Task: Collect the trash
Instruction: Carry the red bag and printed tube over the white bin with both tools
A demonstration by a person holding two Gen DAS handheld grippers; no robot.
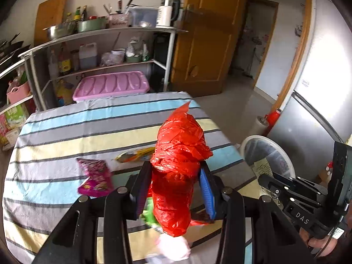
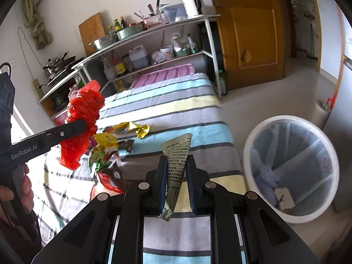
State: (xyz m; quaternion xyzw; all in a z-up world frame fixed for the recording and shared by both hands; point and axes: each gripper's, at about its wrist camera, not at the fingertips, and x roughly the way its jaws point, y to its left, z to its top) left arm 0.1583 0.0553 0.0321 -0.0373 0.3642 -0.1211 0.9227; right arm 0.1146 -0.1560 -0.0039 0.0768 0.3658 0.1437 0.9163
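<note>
Table with striped cloth (image 1: 66,136) spans everything below and ahead of both grippers. Shelf rack (image 1: 92,50) stands at its far edge, well ahead of them, with a pink storage box (image 1: 111,84) under it and a wooden door (image 1: 209,33) to its right.

White trash bin (image 2: 290,167) sits on the floor off the table's right edge, ahead-right of the right gripper; lined with a pale bag, some scraps visible at the bottom. From the left wrist it shows far right (image 1: 267,156), partly behind the right gripper.

Left gripper (image 1: 176,187): clamped on a crumpled red plastic bag (image 1: 178,160), which sticks up well past the fingertips and hangs down below them too. Raised off the cloth. Same bag seen from the right wrist, up-left (image 2: 81,121).

Right gripper (image 2: 176,176): pinching a grey printed wrapper (image 2: 176,160), pointed end sticking up between the fingers, tail hanging below. Held above the table, bin just to its right.

Left on the cloth:
- pile of mixed wrappers (image 2: 107,154) left of the right gripper, under the red bag
- pink snack packet (image 1: 95,177), just ahead-left of the left gripper
- yellow wrapper (image 1: 134,155), ahead of the left gripper, near the pink one
- something white and blurred directly under the left gripper, can't identify.
</note>
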